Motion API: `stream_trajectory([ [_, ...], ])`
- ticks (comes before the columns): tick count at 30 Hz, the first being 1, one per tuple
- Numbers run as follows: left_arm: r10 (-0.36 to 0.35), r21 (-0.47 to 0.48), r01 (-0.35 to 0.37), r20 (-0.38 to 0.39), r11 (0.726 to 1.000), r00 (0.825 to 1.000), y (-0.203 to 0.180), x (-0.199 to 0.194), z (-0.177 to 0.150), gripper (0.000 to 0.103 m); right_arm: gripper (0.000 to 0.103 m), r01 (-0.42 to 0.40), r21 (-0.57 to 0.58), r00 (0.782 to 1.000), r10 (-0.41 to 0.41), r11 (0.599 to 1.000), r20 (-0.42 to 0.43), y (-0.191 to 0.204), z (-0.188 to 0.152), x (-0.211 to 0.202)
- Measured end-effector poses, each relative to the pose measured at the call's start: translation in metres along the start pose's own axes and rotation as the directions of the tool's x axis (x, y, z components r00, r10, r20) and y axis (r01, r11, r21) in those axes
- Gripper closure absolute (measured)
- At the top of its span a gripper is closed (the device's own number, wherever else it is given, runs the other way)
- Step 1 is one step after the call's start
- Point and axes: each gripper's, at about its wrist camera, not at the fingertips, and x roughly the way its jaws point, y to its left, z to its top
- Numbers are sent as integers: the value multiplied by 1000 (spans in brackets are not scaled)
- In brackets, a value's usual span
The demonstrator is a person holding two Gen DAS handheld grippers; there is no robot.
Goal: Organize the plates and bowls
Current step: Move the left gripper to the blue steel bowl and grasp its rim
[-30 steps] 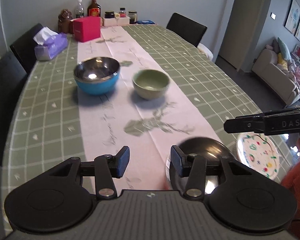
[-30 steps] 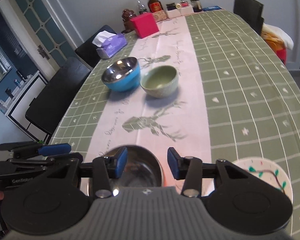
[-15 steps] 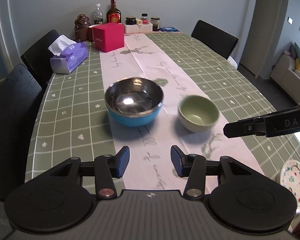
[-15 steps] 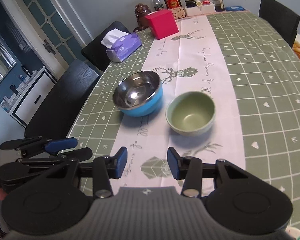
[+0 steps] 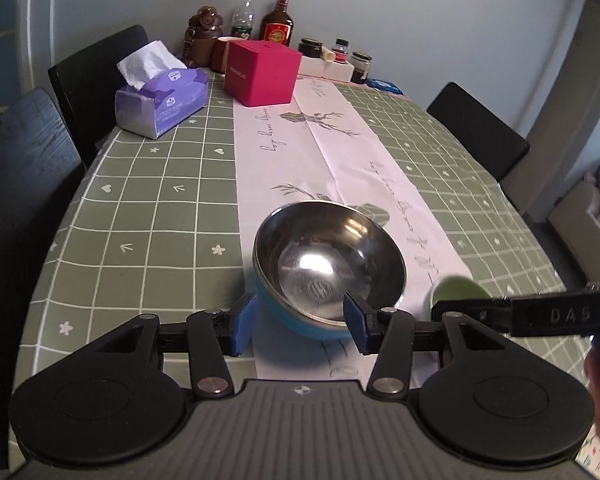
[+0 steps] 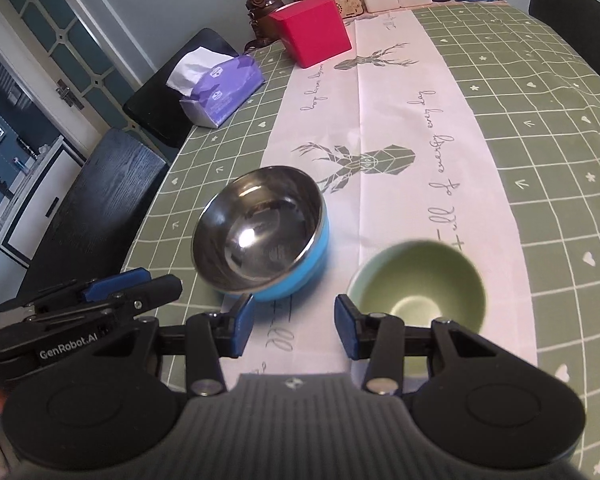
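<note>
A blue bowl with a shiny steel inside stands on the white table runner. My left gripper is open just in front of it, with the bowl's near rim between the fingers and neither pad pressing on it. A green bowl sits to the right of the blue bowl. My right gripper is open and empty, low over the runner, and its right finger overlaps the green bowl's near left rim. In the left wrist view the right gripper hides most of the green bowl.
A pink box, a purple tissue pack, and bottles and jars stand at the far end of the green checked table. Black chairs line the left side; another is at far right. A patterned plate shows at the bottom right.
Both grippers have moved forward along the table to the blue and green bowls. The steel bowl near the front edge has left view; only a sliver of the patterned plate still shows.
</note>
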Motion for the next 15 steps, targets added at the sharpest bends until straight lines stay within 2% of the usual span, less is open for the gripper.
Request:
stream_trajectory([
  [6,14,-49,-14,-2,999,1000,12,31,12,47,61,1,58,1000,0,998,-17,-5,15,30],
  [8,17,-58,-18,-9,998,1000,14,40,13,47,65,0,70,1000,1,998,-23,-7,18,38],
  [11,25,-53,-26,-23,998,999,15,51,14,50,66,3,80,1000,-1,997,-31,-10,21,48],
  [15,35,-43,-37,-37,998,999,13,61,16,59,71,2,91,999,2,996,-45,-13,24,57],
])
